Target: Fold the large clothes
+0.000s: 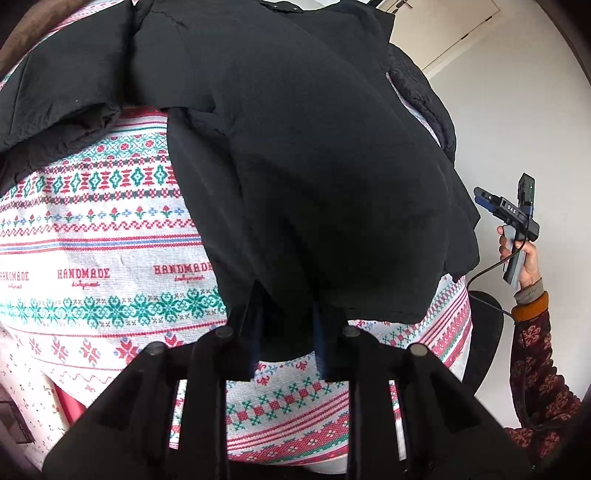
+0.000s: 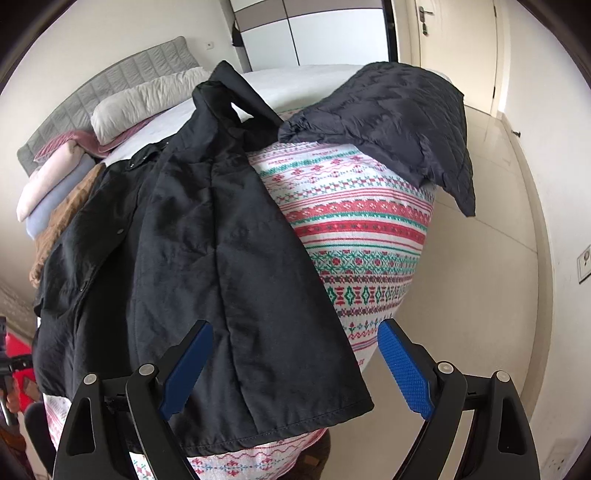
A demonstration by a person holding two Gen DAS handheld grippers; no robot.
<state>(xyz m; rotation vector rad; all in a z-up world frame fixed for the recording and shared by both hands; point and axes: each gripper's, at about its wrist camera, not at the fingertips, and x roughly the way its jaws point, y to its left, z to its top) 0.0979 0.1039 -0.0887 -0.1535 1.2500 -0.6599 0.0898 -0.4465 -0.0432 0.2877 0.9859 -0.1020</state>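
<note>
A black jacket lies spread over a bed covered with a red, green and white patterned cloth. My left gripper is shut on the jacket's near hem, and the dark fabric hides its fingertips. In the right wrist view the same jacket runs from the pillows down to the bed's near edge. My right gripper is open, its blue pads wide apart on either side of the jacket's lower hem corner without touching it. From the left wrist view, the right gripper is off to the right in a person's hand.
A second dark quilted garment lies at the far right corner of the patterned cloth. Pillows and folded blankets sit at the headboard end. Pale tiled floor and a door are to the right of the bed.
</note>
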